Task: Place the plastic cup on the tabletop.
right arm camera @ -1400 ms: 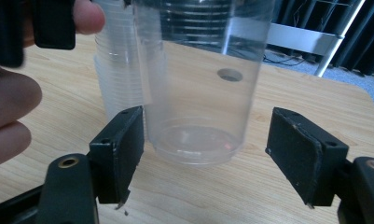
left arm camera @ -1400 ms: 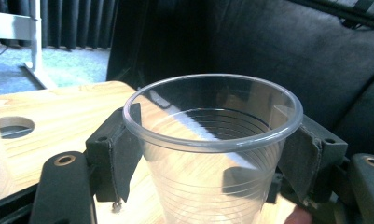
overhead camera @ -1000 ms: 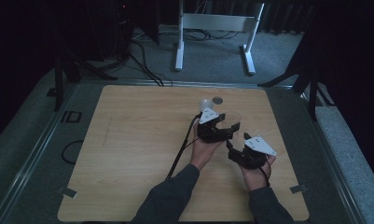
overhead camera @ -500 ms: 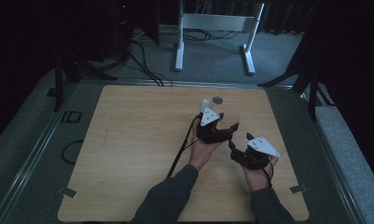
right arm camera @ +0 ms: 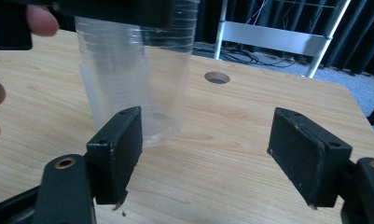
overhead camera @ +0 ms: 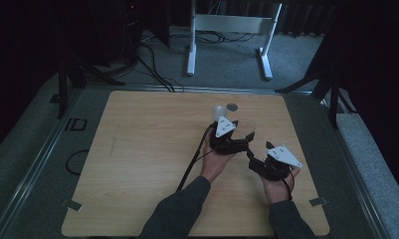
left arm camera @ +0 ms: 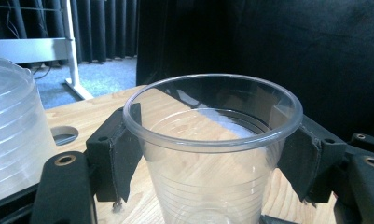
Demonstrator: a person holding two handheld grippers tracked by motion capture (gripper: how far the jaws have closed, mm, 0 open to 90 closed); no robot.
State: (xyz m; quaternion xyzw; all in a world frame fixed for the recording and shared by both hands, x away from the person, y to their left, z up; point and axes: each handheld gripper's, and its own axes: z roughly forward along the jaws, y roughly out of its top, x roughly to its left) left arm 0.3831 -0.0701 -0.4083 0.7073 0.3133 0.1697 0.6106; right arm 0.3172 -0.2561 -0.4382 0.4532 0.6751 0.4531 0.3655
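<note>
A clear plastic cup [left arm camera: 212, 154] is clamped upright between the pads of the left gripper [left arm camera: 212, 158]. A stack of clear cups [left arm camera: 12, 135] is seen just beside it. The right gripper [right arm camera: 208, 158] is held wide apart, empty, above the wooden table [overhead camera: 137, 149].

The high view is dim, and darkness swallows everything beyond the wooden table [overhead camera: 137, 149]. Both gripper views are brighter; cool light glares on the clear cup [left arm camera: 212, 154], whose near edges are soft.

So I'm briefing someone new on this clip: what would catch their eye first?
Most likely the clear plastic cup, upright between the pads of the left gripper, just under its rim. Beside it is a stack of clear cups, near the round hole at the far edge of the wooden table. The right gripper waits close by, jaws wide apart and holding nothing.
</note>
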